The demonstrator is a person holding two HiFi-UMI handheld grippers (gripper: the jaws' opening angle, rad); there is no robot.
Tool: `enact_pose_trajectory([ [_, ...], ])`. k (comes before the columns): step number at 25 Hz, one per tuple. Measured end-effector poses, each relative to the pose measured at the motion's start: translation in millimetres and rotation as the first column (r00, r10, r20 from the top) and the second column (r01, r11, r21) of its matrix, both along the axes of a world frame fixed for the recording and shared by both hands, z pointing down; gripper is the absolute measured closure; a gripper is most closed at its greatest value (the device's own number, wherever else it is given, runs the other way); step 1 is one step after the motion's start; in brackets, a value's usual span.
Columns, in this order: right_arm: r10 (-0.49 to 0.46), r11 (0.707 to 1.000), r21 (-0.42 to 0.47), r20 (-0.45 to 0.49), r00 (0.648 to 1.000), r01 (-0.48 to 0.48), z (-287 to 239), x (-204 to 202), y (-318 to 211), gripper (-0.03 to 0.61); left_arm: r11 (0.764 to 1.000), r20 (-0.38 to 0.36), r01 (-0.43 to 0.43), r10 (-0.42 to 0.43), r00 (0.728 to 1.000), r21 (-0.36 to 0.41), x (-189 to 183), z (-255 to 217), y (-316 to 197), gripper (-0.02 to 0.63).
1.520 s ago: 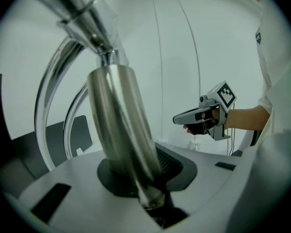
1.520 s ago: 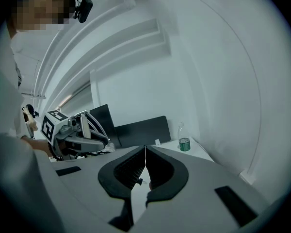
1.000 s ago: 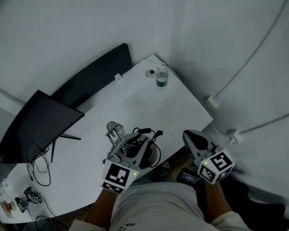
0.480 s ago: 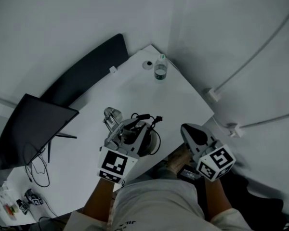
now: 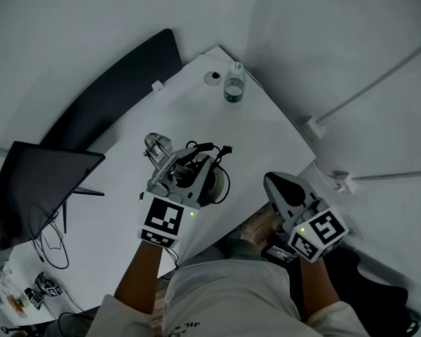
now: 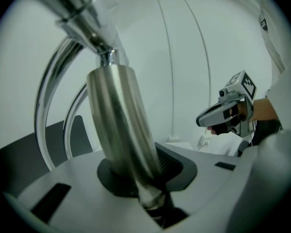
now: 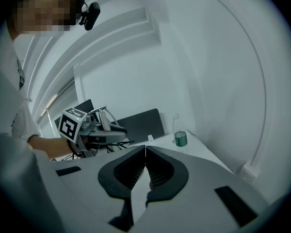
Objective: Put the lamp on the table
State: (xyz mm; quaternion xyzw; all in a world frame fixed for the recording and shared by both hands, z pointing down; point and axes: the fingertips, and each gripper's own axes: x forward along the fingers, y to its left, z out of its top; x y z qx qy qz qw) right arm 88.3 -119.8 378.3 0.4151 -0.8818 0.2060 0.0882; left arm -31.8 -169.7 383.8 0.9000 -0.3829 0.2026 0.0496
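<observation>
- While the lamp (image 5: 156,148) is being carried, the left tongs (image 5: 189,177) are clamped on its brushed-metal stem. In the left gripper view the pads press on the tube where it narrows, and thin chrome hoops curve up beside it. Gripping the thick stem rather than a hoop probably keeps the lamp from swinging.
- The lamp hangs over the table (image 5: 252,135), near the long front edge closest to the person and well away from the far corner.
- That patch of table is bare. The bottle (image 5: 234,84) stands at the far corner and the monitor (image 5: 38,188) is off toward the left end, so this looks like a sensible place to set the lamp down.
- The right tongs (image 7: 145,152) are closed, pad against pad, with nothing between them. They hang off the table beyond its right edge, beside the person's leg, seemingly just kept out of the way.
- A black cable (image 5: 209,149) loops out of the lamp on the side toward the bottle. Where it ends cannot be made out.
- Whether the lamp's foot already touches the table cannot be told. In the head view the left tongs cover the lower part, and the left gripper view shows no base.
- The top of the lamp is cut off at the upper edge of the left gripper view.
- A small round thing (image 5: 212,78) just beside the bottle is too small to identify.
</observation>
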Motion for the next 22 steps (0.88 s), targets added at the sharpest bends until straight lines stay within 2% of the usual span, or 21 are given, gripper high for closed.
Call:
enact_pose_trajectory([
  [11,-0.014,0.999,-0.034,0.006,1.000,0.014,22.6,-6.6,-15.2,0.546,1.000,0.013,0.011,-0.011,1.000,-0.028,-1.7,40.7,-31.6,0.534],
  [22,-0.008,0.997,-0.075,0.020,1.000,0.010,45.5,-8.9,-14.3,0.546,0.999,0.035,0.036,-0.036,0.999,-0.024,-1.8,65.2,-59.2,0.532],
])
